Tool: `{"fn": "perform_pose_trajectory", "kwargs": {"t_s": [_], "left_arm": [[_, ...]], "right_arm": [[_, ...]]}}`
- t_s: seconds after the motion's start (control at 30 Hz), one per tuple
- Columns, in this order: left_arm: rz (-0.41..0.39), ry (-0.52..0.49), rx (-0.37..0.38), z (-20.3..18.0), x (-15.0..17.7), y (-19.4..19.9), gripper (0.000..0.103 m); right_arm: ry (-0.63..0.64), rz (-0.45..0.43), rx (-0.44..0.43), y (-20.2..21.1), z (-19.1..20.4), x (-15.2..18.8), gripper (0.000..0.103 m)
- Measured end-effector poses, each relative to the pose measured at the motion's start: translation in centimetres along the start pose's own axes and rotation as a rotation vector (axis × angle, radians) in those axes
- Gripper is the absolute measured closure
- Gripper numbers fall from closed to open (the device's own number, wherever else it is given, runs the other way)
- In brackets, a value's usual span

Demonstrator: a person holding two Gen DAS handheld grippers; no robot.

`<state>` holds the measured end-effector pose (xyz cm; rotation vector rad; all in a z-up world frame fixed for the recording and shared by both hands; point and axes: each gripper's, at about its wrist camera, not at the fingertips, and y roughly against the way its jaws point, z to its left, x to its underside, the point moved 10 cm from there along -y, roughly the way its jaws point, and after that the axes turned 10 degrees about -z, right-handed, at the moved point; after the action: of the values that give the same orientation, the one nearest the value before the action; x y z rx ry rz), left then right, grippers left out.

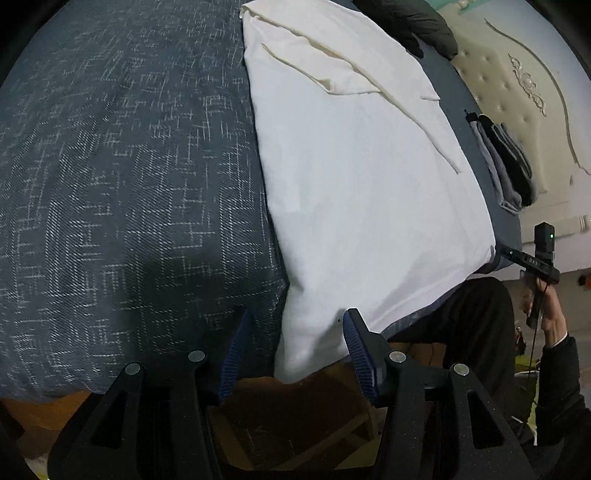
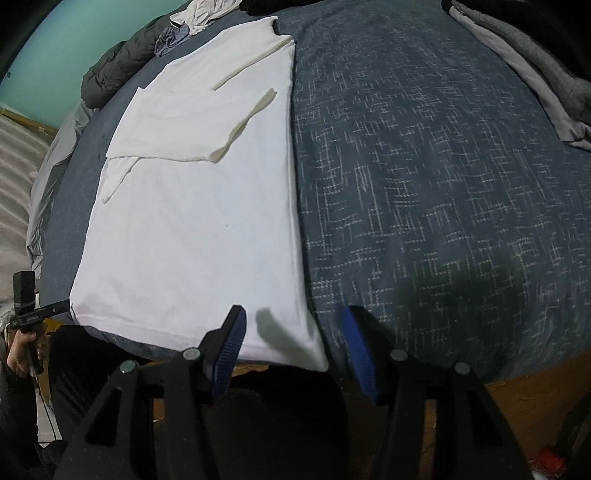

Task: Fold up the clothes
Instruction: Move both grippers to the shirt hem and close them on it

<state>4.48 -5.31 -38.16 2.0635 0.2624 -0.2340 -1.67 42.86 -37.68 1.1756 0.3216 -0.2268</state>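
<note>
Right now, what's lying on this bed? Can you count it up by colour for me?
White shirt, sleeves folded in: 1
Dark green jacket: 1
Grey folded clothes, one stack: 1
Crumpled white-and-blue clothes, one heap: 1
Total: 4, on the blue bedspread

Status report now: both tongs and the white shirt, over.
Left tongs open, right tongs open, each over a near hem corner. White shirt flat on bed, sleeves folded in. Nothing blocking.

White shirt (image 2: pixel 192 221): smooth matt cloth. Bedspread (image 2: pixel 443 184): coarse woven dark-blue fabric, pale crosshatch threads. Left gripper (image 1: pixel 291 354): grainy matt black plastic, ribbed blue pads (image 1: pixel 360 354), dull metal pins. Headboard (image 1: pixel 517 92): tufted cream upholstery.
</note>
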Motion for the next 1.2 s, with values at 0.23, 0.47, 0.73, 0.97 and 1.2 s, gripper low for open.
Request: {"fn": "perform_pose_trajectory", "kwargs": {"t_s": [0.23, 0.47, 0.73, 0.97, 1.2], "left_arm": [[0.005, 0.019, 0.015, 0.3, 0.4, 0.0, 0.047], [0.01, -0.011, 0.012, 0.3, 1.3, 0.2, 0.05], [-0.013, -0.076, 0.001, -0.9, 0.8, 0.5, 0.089], [-0.052, -0.094, 0.025, -1.7, -0.5, 2.6, 0.095], [-0.11, -0.099, 0.031, -2.1, -3.0, 4.8, 0.101]], "right_arm": [[-0.01, 0.011, -0.02, -0.2, -0.2, 0.5, 0.048], [-0.004, 0.028, -0.043, -0.2, -0.3, 1.2, 0.06], [0.035, 0.013, -0.034, 1.1, 0.2, 0.7, 0.098], [0.048, -0.03, -0.081, 3.3, 1.2, -0.6, 0.099], [0.017, -0.084, -0.147, 6.0, 1.9, -3.1, 0.099]]}}
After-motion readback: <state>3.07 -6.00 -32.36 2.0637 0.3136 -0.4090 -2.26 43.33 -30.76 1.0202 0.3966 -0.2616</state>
